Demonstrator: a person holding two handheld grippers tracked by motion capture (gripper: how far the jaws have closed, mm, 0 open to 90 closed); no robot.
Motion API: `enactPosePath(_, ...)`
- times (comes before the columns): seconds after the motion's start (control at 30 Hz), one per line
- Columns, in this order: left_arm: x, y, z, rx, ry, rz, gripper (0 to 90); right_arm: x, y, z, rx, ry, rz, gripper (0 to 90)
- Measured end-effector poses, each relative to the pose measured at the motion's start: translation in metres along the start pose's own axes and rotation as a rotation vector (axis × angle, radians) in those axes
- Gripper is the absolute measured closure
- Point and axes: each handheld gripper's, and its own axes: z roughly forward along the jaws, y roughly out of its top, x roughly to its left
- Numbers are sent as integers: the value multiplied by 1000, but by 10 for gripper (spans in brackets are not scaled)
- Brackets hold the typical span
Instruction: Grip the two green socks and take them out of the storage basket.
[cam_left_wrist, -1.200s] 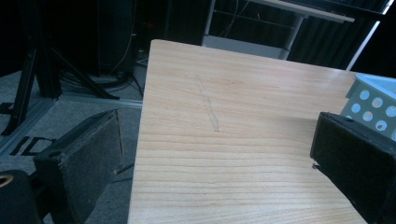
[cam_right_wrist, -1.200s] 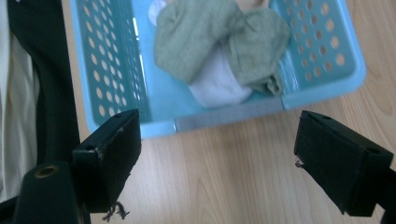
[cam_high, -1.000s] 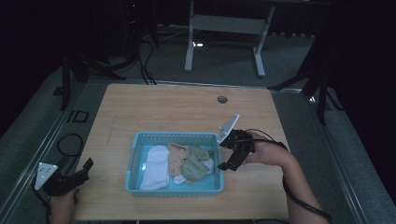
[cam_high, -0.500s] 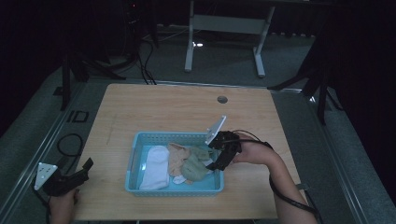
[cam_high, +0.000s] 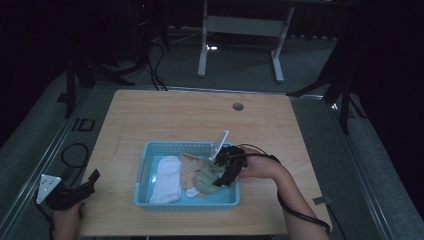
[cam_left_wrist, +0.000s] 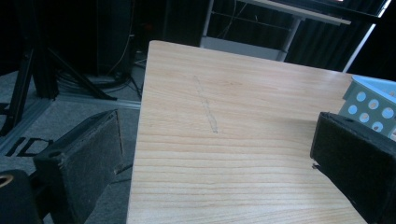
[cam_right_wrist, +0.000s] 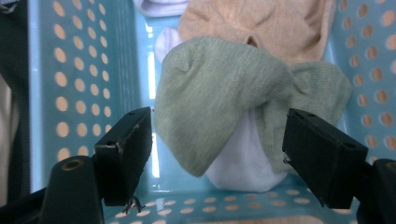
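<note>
A light blue perforated basket (cam_high: 150, 200) sits on the wooden table (cam_high: 175, 120) and holds socks: a white one (cam_high: 165, 177), a tan one (cam_high: 191, 167) and a pale green one (cam_high: 209, 176). My right gripper (cam_high: 225, 179) reaches into the basket's right end, open, its jaws on either side of the green sock (cam_right_wrist: 210, 93) without closing on it. White fabric (cam_right_wrist: 243, 163) shows under the green sock. My left gripper (cam_high: 75, 189) hovers off the table's front left corner, open and holding nothing (cam_left_wrist: 215, 163).
A round grommet hole (cam_high: 238, 106) marks the far side of the table. A metal stand (cam_high: 240, 30) and cables lie on the dark floor behind. The basket's corner (cam_left_wrist: 369, 100) shows at the right of the left gripper view.
My right gripper has moved left from the basket's right rim and down into the basket over the green sock. The left gripper has stayed where it was.
</note>
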Motion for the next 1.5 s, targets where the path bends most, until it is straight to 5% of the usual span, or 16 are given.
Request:
enactPosePath(0.43, 0, 0, 0, 0, -3, 0, 24, 0, 7, 19, 57, 1, -2, 296)
enactPosePath(0.7, 0, 0, 0, 2, -4, 3, 24, 2, 8, 26, 78, 15, -5, 460)
enactPosePath(0.87, 0, 0, 0, 3, -4, 3, 24, 5, 9, 31, 99, 31, -27, 663)
enactPosePath(1.07, 0, 0, 0, 3, -3, 3, 24, 6, 9, 22, 53, 25, -47, 810)
enactPosePath(1.5, 0, 0, 0, 4, -3, 3, 24, 11, 11, -3, 16, 9, -76, 836)
